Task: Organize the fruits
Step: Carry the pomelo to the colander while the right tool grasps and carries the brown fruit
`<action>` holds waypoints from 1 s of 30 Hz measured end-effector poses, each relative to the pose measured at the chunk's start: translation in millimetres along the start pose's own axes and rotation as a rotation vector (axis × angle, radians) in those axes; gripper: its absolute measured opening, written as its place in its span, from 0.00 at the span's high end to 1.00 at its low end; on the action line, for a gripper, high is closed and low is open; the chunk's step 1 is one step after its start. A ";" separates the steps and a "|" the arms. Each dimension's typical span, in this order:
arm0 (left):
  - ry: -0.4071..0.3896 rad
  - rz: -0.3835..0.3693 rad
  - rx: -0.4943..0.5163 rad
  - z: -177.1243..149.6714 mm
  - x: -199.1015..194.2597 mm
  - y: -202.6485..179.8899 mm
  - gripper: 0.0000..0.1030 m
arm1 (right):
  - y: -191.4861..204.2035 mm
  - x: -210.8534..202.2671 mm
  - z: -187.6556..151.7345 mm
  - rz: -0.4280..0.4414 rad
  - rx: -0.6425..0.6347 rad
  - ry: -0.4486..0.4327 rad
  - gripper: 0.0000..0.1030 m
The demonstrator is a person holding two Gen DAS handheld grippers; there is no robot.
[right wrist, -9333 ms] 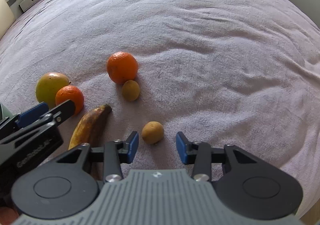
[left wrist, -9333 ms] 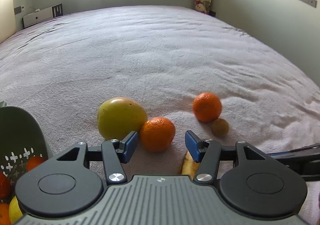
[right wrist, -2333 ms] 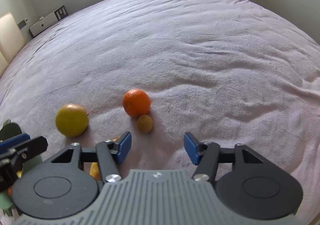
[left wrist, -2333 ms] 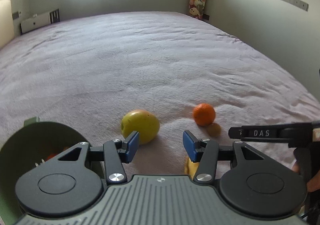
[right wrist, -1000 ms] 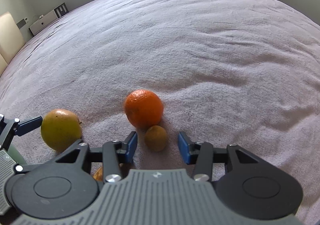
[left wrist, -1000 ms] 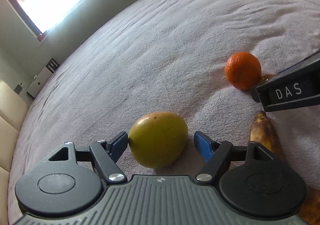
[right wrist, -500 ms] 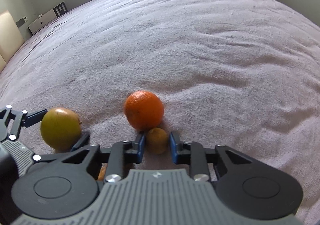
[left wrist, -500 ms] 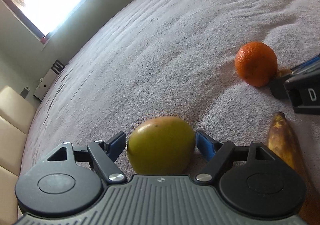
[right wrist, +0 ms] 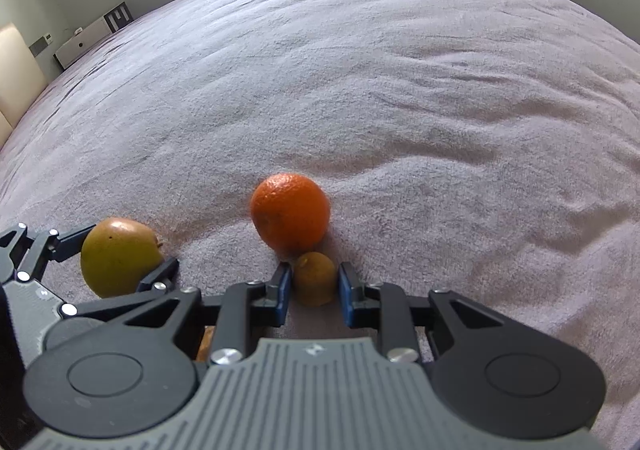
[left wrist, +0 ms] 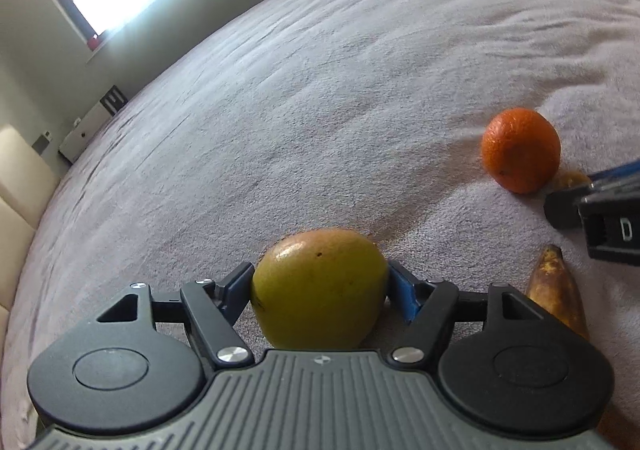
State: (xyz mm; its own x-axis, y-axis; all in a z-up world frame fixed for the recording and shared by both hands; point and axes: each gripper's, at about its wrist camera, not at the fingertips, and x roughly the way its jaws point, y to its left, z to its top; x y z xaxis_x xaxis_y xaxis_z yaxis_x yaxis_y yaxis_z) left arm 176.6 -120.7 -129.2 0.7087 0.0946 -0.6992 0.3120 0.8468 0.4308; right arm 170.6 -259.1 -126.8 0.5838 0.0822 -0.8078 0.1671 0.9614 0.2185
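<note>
Grey bedspread (right wrist: 400,89) carries the fruit: the left gripper (left wrist: 320,290), whose jaws have just been closing, clasps the mango (left wrist: 320,286); the right gripper (right wrist: 313,292) pinches the kiwi (right wrist: 314,278) touching the orange (right wrist: 290,209). Both grasps look made, so next comes lifting each clear, though no container shows in either view.

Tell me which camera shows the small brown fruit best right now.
Right wrist view: the small brown fruit sits centred between the right gripper pads, touching the orange. The left wrist view shows only a sliver behind that orange.

Left gripper (left wrist: 320,290) — black arms, blue pads, ribbed grey housing.
</note>
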 end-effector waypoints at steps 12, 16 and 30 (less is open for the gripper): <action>-0.009 -0.029 -0.113 -3.0 -25.6 15.3 0.21 | 3.3 -11.8 3.0 -0.002 0.005 -0.015 0.79; -0.029 -0.038 -0.127 -0.2 -43.3 18.3 0.21 | 6.5 -23.3 5.2 0.014 0.003 -0.041 0.79; -0.085 0.013 -0.233 -5.0 -115.9 66.9 0.21 | 40.2 -80.0 14.0 0.170 -0.039 -0.152 0.79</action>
State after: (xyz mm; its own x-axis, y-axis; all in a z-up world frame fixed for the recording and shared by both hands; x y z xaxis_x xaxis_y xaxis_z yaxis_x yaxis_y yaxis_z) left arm 112.2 -72.5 -22.2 0.7655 0.0706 -0.6395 0.1547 0.9446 0.2895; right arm 141.8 -230.7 -45.7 0.7145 0.2065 -0.6685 0.0265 0.9468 0.3207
